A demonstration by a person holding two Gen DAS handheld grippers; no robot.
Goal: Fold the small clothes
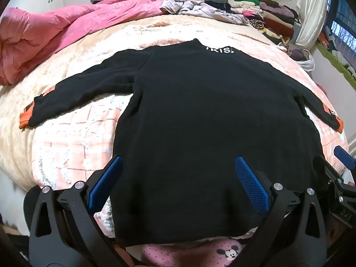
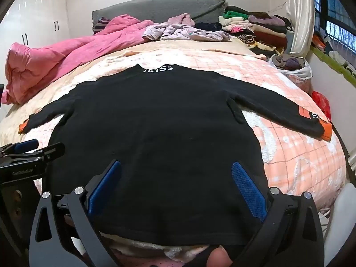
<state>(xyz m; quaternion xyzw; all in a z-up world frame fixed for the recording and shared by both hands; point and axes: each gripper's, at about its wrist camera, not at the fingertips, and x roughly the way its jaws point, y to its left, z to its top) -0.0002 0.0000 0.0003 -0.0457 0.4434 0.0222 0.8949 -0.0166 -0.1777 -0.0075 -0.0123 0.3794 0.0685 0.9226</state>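
Note:
A black long-sleeved top [image 1: 200, 115] with orange cuffs and white letters at the collar lies flat on the bed, sleeves spread to both sides; it also shows in the right wrist view [image 2: 160, 120]. My left gripper [image 1: 178, 162] is open and empty, hovering above the hem on the shirt's left part. My right gripper [image 2: 175, 166] is open and empty above the hem on the right part. In the left wrist view the right gripper [image 1: 340, 155] shows at the right edge. In the right wrist view the left gripper [image 2: 33, 149] shows at the left edge.
A pink-checked blanket [image 2: 296, 155] covers the bed. A pink quilt [image 1: 55, 35] is bunched at the far left. Loose pale clothes [image 1: 195, 6] and stacked folded clothes [image 1: 267, 13] lie by the grey headboard [image 2: 160, 6]. A bag of clothes [image 2: 291, 66] sits at the right.

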